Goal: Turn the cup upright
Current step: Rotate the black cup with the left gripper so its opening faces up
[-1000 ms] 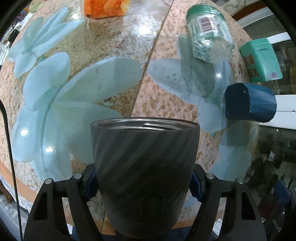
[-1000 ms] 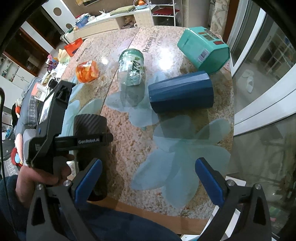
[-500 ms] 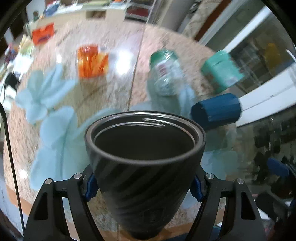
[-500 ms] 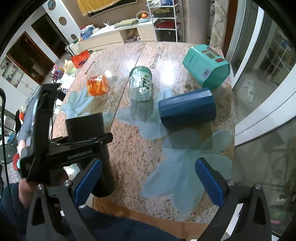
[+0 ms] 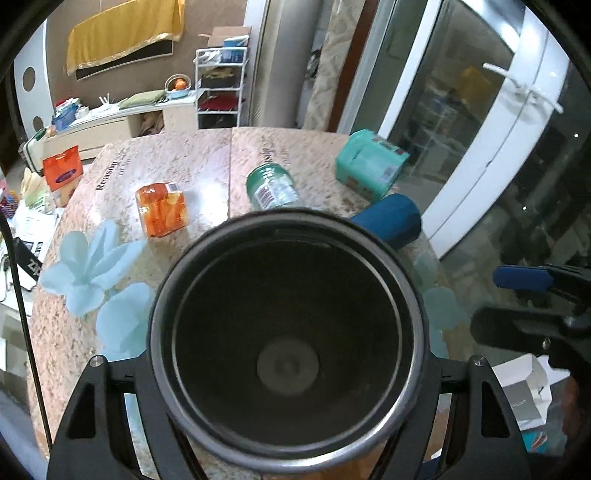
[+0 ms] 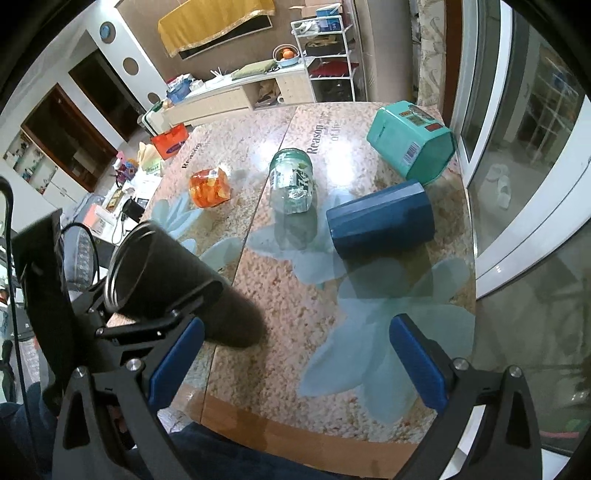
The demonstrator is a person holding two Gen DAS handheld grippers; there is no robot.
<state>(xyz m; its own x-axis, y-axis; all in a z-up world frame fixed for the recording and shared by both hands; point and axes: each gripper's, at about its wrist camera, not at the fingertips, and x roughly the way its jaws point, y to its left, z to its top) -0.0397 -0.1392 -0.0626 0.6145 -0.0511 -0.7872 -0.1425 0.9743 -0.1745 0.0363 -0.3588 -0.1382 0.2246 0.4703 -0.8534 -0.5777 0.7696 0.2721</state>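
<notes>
- Left gripper [image 5: 288, 369] clamps the dark cup [image 5: 288, 339], tilted above the table's near-left edge [image 6: 295, 439]
- Right gripper [image 6: 295, 365], fingers apart, hovers over bare tabletop before the blue cup [image 6: 380, 221]

Speckled stone-pattern table [image 6: 295, 302] with pale flower prints; behind it a low cream cabinet [image 6: 236, 99], white wire shelf [image 6: 325, 55], brown wall with yellow cloth [image 6: 218, 22]; glass doors [image 6: 524, 122] at right.
</notes>
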